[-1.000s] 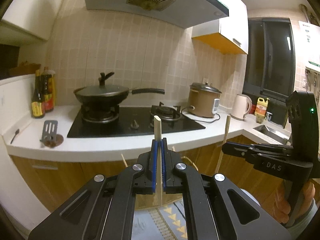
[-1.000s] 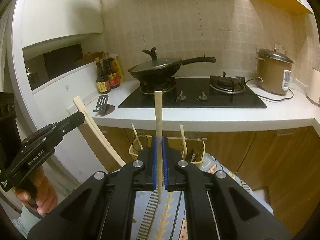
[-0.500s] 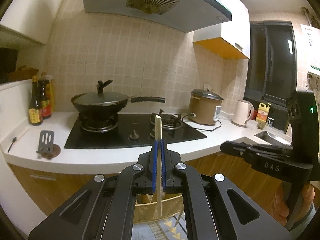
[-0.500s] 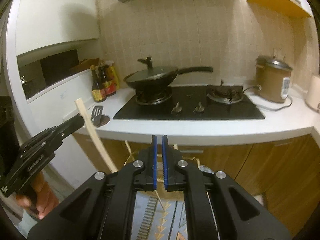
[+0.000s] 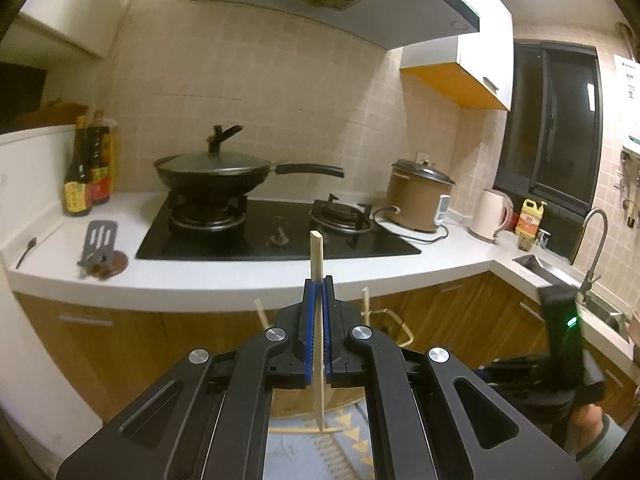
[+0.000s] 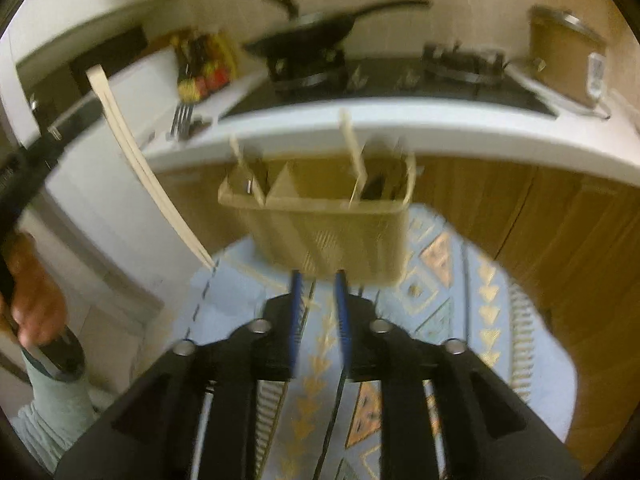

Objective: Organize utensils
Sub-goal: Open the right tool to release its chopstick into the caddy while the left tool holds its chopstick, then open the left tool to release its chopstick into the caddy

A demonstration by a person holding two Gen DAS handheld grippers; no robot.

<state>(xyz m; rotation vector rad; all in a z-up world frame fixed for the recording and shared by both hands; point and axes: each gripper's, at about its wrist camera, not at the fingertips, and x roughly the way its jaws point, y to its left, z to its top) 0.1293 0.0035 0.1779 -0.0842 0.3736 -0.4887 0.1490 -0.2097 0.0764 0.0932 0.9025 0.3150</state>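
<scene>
From the left wrist view, the left gripper [image 5: 317, 292] has its blue fingers [image 5: 307, 320] pressed tight on a pale chopstick [image 5: 316, 256]. The stick stands upright between them, its top rising above the fingertips in front of the black stove [image 5: 276, 232], its lower end hanging down past the fingers toward the patterned rug [image 5: 340, 440]. Another thin stick lies flat on the rug just under that lower end. Behind the fingers, the rim of a beige utensil basket [image 5: 394, 320] peeks out with two sticks poking up from it.

From the right wrist view, which is blurred, the right gripper [image 6: 318, 280] has its fingers [image 6: 296, 296] parted a little with nothing between them. The utensil basket [image 6: 320, 224] sits just beyond the fingertips, with sticks leaning in its compartments. Left of the basket, the chopstick [image 6: 136, 160] slants in the left gripper's [image 6: 60, 128] hold.
</scene>
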